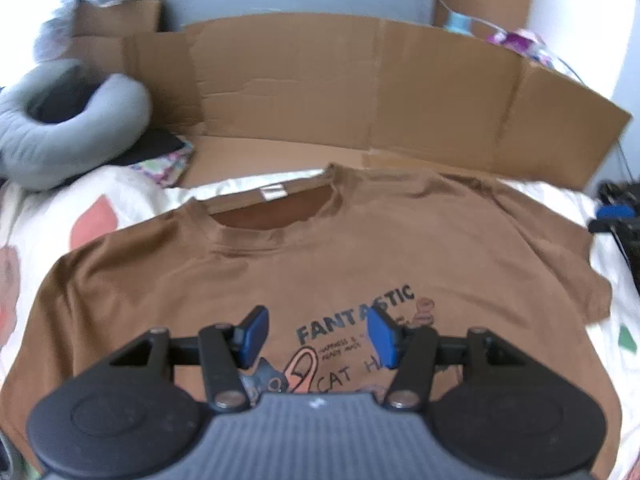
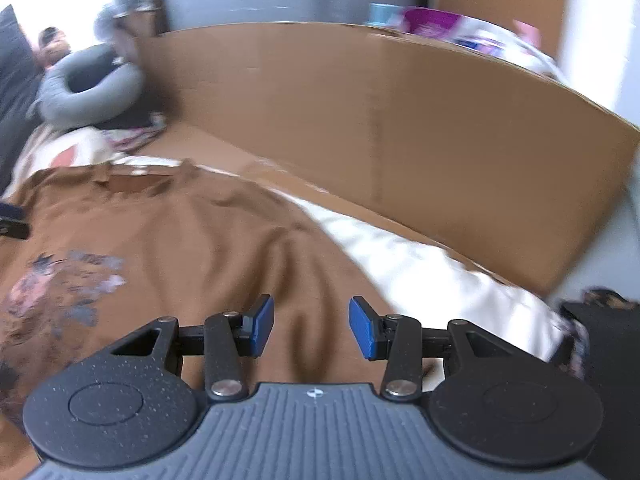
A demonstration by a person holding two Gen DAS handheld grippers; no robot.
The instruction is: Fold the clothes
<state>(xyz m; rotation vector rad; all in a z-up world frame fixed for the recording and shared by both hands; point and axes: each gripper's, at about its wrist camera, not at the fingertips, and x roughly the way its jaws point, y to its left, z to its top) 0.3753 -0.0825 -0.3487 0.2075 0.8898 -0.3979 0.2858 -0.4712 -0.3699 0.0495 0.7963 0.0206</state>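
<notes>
While the brown T-shirt (image 1: 360, 248) lies spread face up on the patterned bedsheet (image 1: 100, 200), collar toward the flattened cardboard (image 1: 360, 92) at the far side, I hold my left tongs (image 1: 318, 334) wide apart and empty above its "FANTASTIC" cat print (image 1: 356, 320). My right tongs (image 2: 311, 328) are also spread wide, gripping nothing, over the shirt's right-hand part near the bare sheet. A grey ring cushion (image 1: 60, 120) sits at the far left.
</notes>
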